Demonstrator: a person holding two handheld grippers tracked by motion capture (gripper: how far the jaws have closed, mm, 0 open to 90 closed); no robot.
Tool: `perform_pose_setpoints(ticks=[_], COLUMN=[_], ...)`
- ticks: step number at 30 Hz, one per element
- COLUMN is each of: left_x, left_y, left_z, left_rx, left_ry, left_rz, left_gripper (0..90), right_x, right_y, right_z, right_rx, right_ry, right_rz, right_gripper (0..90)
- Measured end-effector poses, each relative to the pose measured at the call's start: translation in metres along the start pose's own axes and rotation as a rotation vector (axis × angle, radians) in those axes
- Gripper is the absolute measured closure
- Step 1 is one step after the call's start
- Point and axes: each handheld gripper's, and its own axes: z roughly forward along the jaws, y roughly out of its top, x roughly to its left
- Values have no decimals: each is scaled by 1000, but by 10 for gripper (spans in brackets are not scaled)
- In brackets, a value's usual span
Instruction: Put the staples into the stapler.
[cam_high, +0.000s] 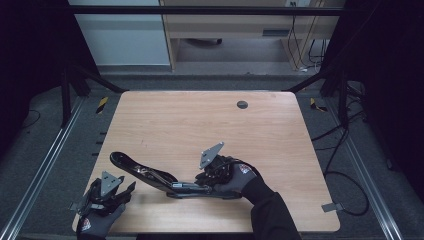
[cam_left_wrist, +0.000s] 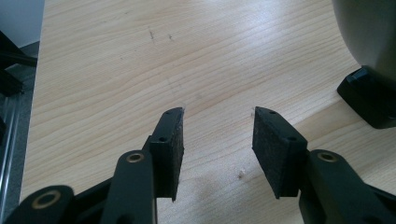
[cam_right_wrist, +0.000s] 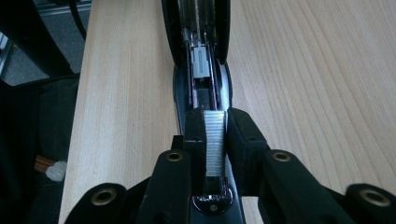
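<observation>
My right fingers (cam_right_wrist: 215, 140) pinch a staple strip (cam_right_wrist: 215, 142) directly over the opened stapler (cam_right_wrist: 201, 70), its channel running straight ahead of them; left fingers (cam_left_wrist: 217, 149) spread, empty, nearby on tabletop (cam_left_wrist: 116, 70).

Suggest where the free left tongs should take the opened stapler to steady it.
Probably the raised black top arm of the stapler, coming from its left side: it sticks up off the table toward the open left tongs. The right tongs pinch a staple strip over the base.
</observation>
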Motion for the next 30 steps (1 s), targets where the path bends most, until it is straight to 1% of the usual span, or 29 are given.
perform_pose_setpoints(ticks=[1,7,8,11,14,16,24,30], left_x=[0,0,0,0,0,0,0,0], left_y=[0,0,0,0,0,0,0,0], left_z=[0,0,0,0,0,0,0,0], left_rx=[0,0,0,0,0,0,0,-1], left_ry=[0,0,0,0,0,0,0,1], left_rz=[0,-1,0,0,0,0,0,-1], left_gripper=[530,529,530,530,530,529,530,530], right_x=[0,1,1,2,1,2,0,0], right_y=[0,1,1,2,1,1,1,1], right_z=[0,4,4,6,7,8,8,9], right_rx=[5,13,12,16,25,24,31,33], right_ry=[-1,2,9,7,11,13,10,10], right_rz=[-10,-19,-14,-14,-20,-14,-21,-18], right_gripper=[782,782,782,782,782,782,783,783])
